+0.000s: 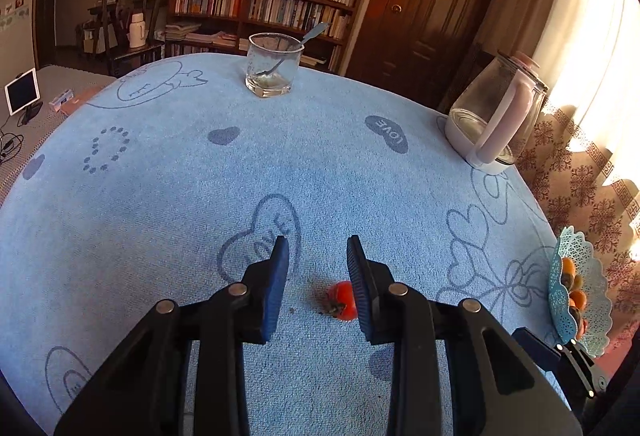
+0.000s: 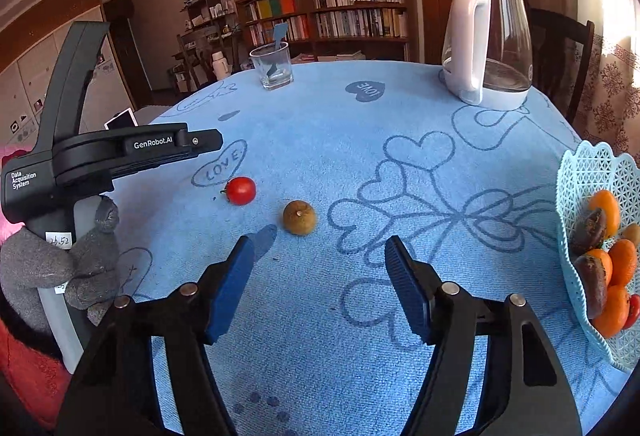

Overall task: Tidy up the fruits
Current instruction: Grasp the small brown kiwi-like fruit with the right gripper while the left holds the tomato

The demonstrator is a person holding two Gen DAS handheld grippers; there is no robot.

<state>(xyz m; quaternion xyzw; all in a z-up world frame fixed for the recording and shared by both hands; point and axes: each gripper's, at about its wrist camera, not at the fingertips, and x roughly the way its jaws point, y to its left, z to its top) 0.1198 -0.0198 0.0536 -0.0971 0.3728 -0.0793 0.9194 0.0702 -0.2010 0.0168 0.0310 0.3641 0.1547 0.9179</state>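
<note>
The fingers of the left gripper (image 1: 317, 242) stand a small way apart, with only a narrow gap between the blue pads, and nothing is held in it. Just beside its right finger, lower in the left wrist view, a red tomato (image 1: 343, 299) lies on the bench (image 1: 160, 203), partly hidden behind that finger. The pads do not press on it. In the right wrist view, this gripper hangs above the cloth to the left of the tomato, held by a hand in a grey glove (image 2: 60, 268).

The fingers of the right gripper (image 2: 320, 242) stand clearly wider apart and are also empty. Ahead of them, a little to the left, a round brown fruit (image 2: 299, 218) with a short stem rests on the blue cloth. The tomato lies near it, further left.

At the right edge of the bench is a light blue lattice basket (image 2: 580, 171). It already holds several orange fruits, some dark brown ones and one small red one.

Further back stand a glass kettle (image 2: 488, 47) with a white handle and a drinking glass (image 2: 274, 65) with a spoon in it.
</note>
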